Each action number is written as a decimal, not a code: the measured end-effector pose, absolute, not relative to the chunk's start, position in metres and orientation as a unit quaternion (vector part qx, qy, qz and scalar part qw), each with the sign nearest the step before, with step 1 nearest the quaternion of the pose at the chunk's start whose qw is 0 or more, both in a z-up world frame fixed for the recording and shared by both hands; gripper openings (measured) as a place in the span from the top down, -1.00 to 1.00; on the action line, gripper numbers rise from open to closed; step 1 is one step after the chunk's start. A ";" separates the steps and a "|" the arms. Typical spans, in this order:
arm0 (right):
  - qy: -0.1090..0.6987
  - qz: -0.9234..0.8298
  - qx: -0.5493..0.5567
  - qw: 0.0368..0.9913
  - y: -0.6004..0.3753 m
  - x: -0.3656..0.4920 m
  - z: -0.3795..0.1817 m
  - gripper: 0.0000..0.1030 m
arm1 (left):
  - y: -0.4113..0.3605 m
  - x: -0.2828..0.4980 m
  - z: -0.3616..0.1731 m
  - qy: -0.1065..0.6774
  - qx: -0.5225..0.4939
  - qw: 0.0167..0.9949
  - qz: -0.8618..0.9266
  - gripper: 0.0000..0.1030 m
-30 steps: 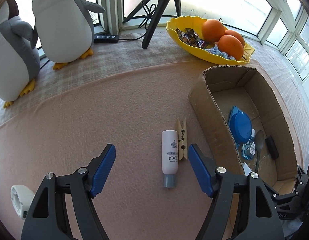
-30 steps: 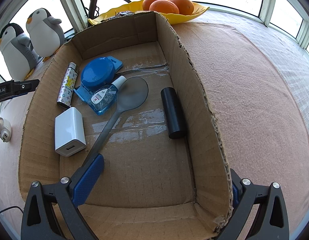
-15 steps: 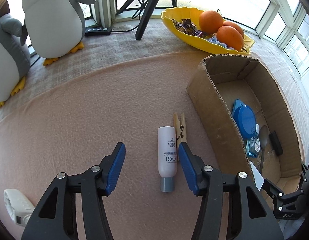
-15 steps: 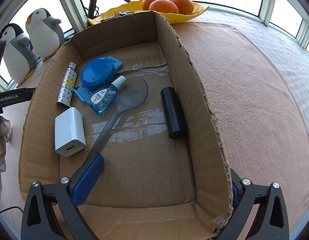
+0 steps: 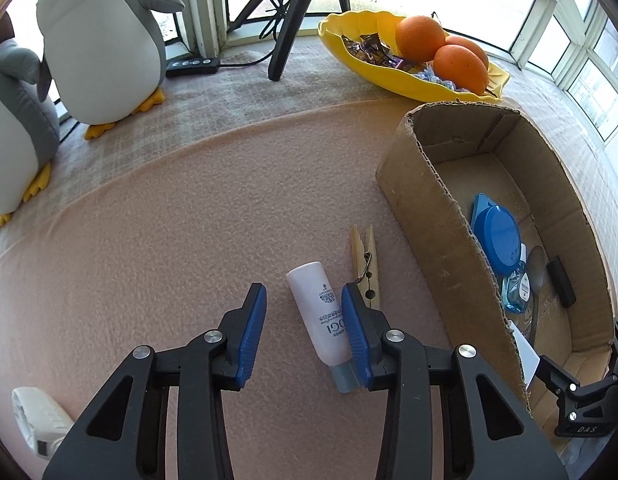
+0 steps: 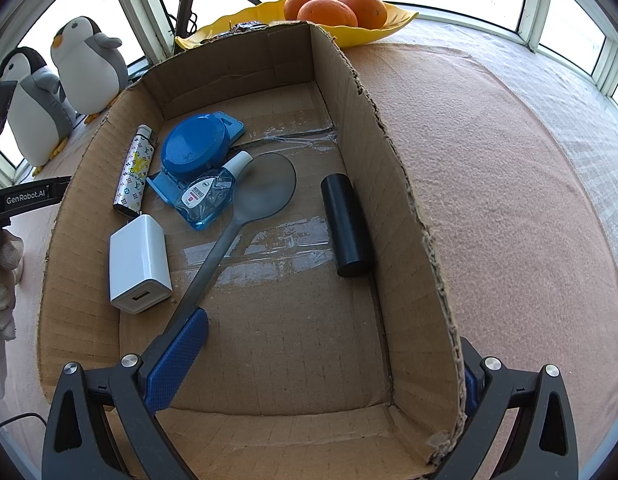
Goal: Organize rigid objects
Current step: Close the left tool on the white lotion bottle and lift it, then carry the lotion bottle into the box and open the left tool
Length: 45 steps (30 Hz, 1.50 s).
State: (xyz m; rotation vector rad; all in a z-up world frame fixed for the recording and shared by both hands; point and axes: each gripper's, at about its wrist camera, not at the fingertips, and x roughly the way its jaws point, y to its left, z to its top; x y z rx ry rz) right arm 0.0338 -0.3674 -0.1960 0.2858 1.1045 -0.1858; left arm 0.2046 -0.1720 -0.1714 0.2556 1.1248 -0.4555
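A white bottle (image 5: 317, 312) with a grey cap lies on the pink cloth, a wooden clothespin (image 5: 365, 264) just to its right. My left gripper (image 5: 305, 320) points down over it and its jaws are closing. The bottle lies between the pads, against the right pad (image 5: 355, 332) and apart from the left one. The cardboard box (image 6: 393, 184) holds a patterned lighter (image 6: 135, 172), a blue round case (image 6: 195, 148), a small blue bottle (image 6: 207, 198), a grey spoon (image 6: 245, 208), a black cylinder (image 6: 347, 224) and a white charger (image 6: 139, 262). My right gripper (image 6: 331, 338) is open, one finger inside the box, the other outside its right wall.
Two plush penguins (image 5: 101, 44) stand at the back left. Behind the box (image 5: 433, 200) are a yellow bowl (image 5: 373, 64) of oranges, a tripod leg (image 5: 285, 40) and a black power strip (image 5: 193, 66). A white device (image 5: 37, 420) lies at the lower left.
The left jaws have narrowed a good deal and the gripper has shifted, so the white bottle now lies between the pads. The right gripper and the box contents have not moved.
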 end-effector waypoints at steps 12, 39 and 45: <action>0.522 -0.088 0.135 0.838 -0.368 0.034 -0.196 -0.98 | -0.172 0.186 -0.183 0.518 0.145 0.816 -0.213 0.64; 0.521 -0.088 0.135 0.838 -0.368 0.034 -0.196 -0.98 | -0.180 0.168 -0.113 0.470 0.101 0.840 -0.252 0.64; 0.521 -0.088 0.135 0.838 -0.368 0.034 -0.196 -0.98 | -0.203 0.160 -0.098 0.461 0.098 0.836 -0.281 0.64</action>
